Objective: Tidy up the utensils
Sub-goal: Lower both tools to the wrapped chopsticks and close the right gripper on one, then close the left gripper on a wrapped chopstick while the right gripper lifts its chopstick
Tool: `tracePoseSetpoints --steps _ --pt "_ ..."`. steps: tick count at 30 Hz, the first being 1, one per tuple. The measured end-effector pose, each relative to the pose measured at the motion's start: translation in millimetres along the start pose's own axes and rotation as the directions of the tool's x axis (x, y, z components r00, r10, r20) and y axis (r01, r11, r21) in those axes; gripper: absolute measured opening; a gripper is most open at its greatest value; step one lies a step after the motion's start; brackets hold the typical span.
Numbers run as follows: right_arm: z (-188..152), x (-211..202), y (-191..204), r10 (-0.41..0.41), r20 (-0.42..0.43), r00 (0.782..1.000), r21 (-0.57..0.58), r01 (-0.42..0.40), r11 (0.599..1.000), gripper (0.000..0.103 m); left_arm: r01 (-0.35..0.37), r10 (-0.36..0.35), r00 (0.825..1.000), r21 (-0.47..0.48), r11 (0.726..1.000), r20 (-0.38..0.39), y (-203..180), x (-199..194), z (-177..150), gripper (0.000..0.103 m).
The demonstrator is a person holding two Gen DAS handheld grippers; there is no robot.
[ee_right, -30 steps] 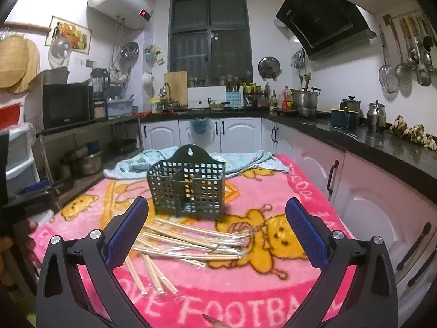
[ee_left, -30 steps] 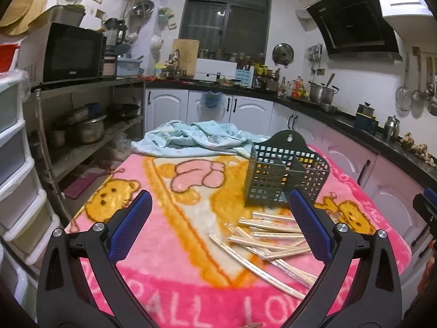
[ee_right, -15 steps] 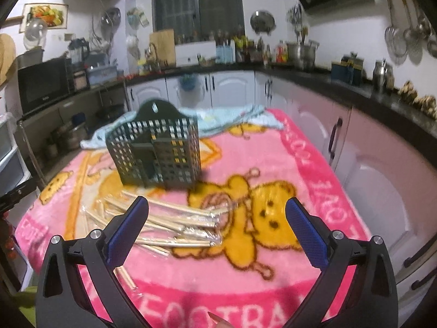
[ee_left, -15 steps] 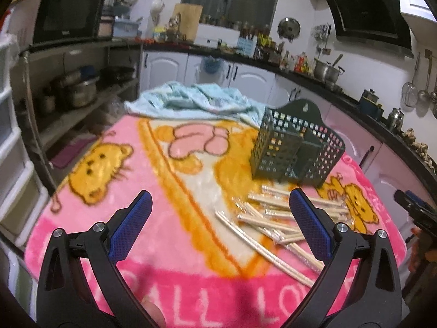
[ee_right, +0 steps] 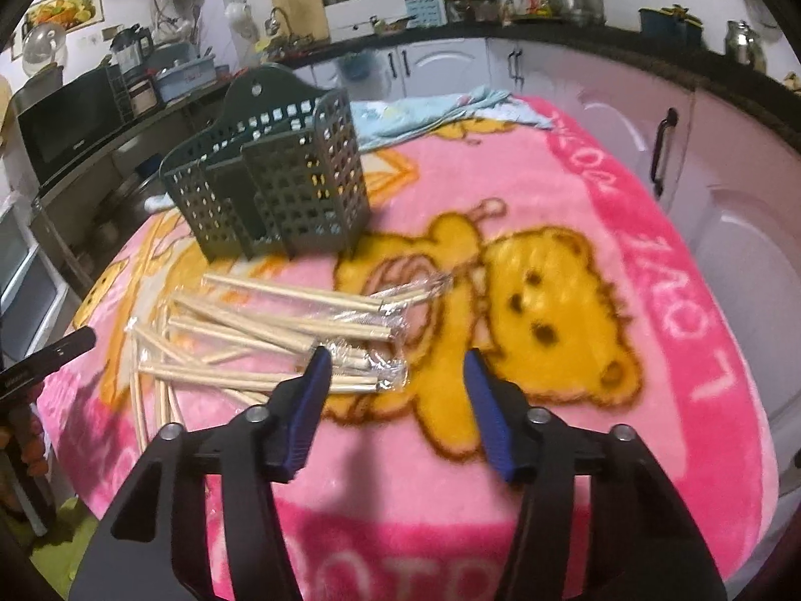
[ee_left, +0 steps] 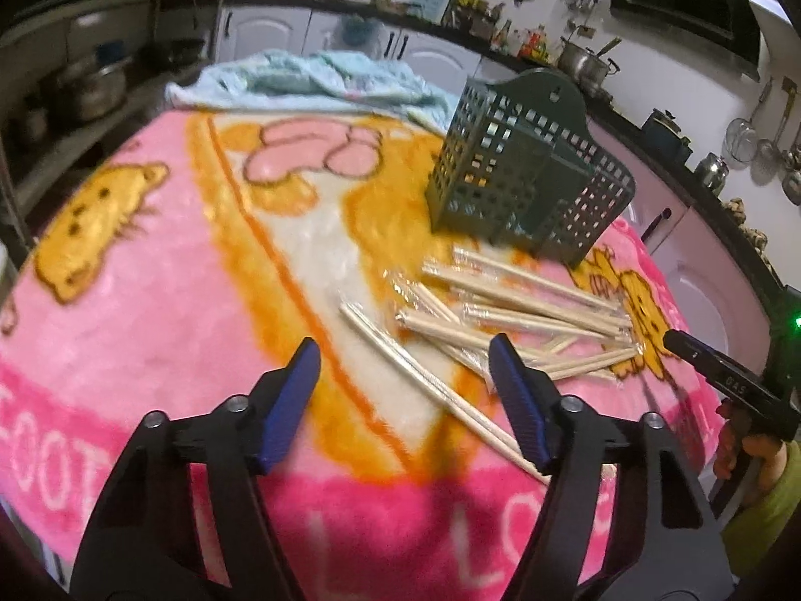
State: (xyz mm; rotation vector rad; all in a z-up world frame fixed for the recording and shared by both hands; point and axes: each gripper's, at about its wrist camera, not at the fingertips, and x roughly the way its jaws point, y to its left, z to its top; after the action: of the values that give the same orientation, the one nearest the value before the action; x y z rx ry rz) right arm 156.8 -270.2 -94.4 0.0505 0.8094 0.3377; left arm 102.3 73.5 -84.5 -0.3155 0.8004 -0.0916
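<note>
The left tool point(ee_left: 400, 385), black with blue pads, hangs tilted down over the pink cartoon-bear blanket point(ee_left: 150, 310) covering the surface, jaws closing with 1 loose wooden chopstick point(ee_left: 425, 390) lying beneath the gap, untouched. The right tool point(ee_right: 395, 385) is closing too, gripping nothing, its left pad just over the scattered plastic-wrapped wooden chopsticks point(ee_right: 280, 330). Just behind that pile stands the dark green perforated plastic utensil holder point(ee_right: 280, 185), upright.
</note>
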Motion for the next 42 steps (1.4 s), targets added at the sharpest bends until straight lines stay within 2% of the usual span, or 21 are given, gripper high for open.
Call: tracePoseSetpoints --steps 2,4,12,14,16,20,27,31,39,42 --pt "0 5 1 0.021 -0.018 1.0 -0.008 -0.021 1.0 0.043 0.023 -0.023 0.999 -0.019 1.0 -0.023 3 6 0 0.05" --pt "0 11 1 0.039 -0.035 0.999 -0.008 -0.039 0.999 0.038 0.037 -0.038 0.999 -0.028 0.999 -0.033 4 10 -1 0.049" --pt "6 31 -5 0.065 -0.078 0.995 0.016 -0.064 0.998 0.029 0.088 -0.094 0.993 -0.084 0.993 -0.072 12 25 2 0.045" --pt "7 34 -8 0.074 -0.088 0.993 0.03 -0.072 0.997 0.025 0.091 -0.099 0.992 -0.099 0.991 -0.082 15 30 2 0.035" --pt "6 36 -9 0.075 -0.092 0.993 0.036 -0.072 0.997 0.024 0.091 -0.1 0.991 -0.107 0.99 -0.085 17 31 2 0.034" --pt "3 38 -11 0.074 -0.093 0.993 0.04 -0.07 0.997 0.015 0.1 -0.11 0.99 -0.117 0.988 -0.087 20 35 4 0.034" --pt "3 35 -16 0.061 -0.077 0.995 0.036 -0.058 0.998 0.004 0.069 -0.082 0.994 -0.153 0.986 -0.077 33 40 17 0.034" --pt "3 34 -18 0.053 -0.074 0.996 0.033 -0.051 0.998 0.003 0.066 -0.085 0.992 -0.189 0.98 -0.098 47 47 27 0.03" --pt "7 29 -21 0.027 -0.054 0.998 0.024 -0.026 0.999 0.002 0.072 -0.093 0.989 -0.177 0.982 -0.113 46 54 32 0.026" --pt "9 26 -23 0.016 -0.047 0.999 0.024 -0.015 1.0 0.002 0.088 -0.114 0.986 -0.206 0.974 -0.118 52 56 35 0.02"
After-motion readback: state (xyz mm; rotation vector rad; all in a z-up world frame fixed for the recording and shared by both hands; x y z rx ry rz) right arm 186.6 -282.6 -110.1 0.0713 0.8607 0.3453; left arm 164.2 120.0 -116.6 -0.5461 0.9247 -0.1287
